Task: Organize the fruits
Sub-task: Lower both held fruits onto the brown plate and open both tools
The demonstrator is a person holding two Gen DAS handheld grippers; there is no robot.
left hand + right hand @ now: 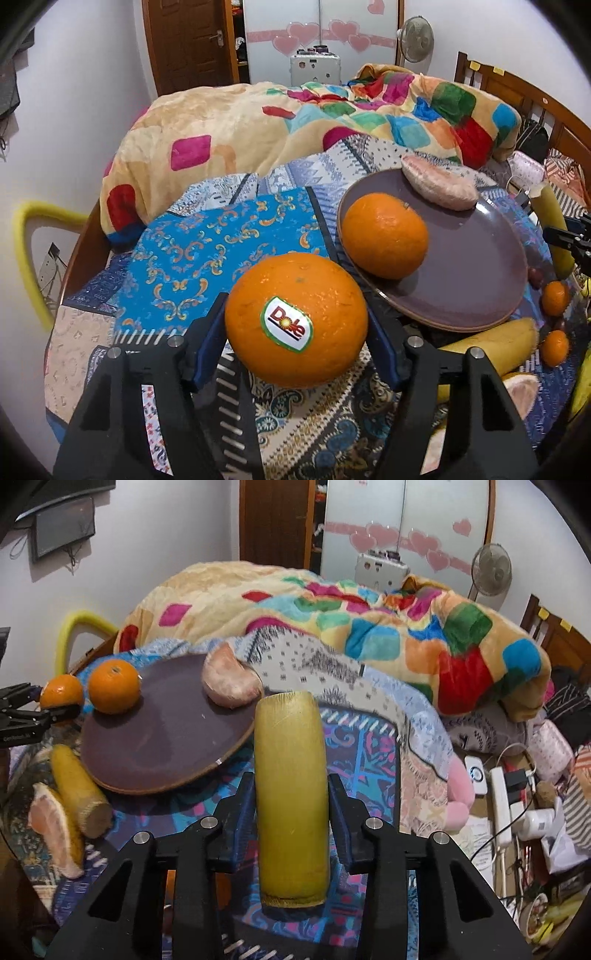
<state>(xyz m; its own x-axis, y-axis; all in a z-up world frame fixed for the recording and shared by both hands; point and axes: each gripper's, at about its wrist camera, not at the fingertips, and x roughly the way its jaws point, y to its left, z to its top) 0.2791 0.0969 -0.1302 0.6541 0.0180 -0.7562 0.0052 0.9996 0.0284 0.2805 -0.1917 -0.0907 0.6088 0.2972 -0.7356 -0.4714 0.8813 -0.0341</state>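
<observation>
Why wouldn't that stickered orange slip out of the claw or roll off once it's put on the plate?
The stickered orange looks firm and dimpled, so the left claw pads probably grip it well. Being round, it could roll on the smooth, tilted-looking plate. Setting it against the other orange there would likely steady it.

Black hand-held gripper (295,328), blue pads (207,343)

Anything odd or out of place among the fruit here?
Yes: the brown plate sits tilted on the rumpled patterned cloth, its near edge raised, with an orange and a pink citrus wedge on it. They may roll off.
</observation>
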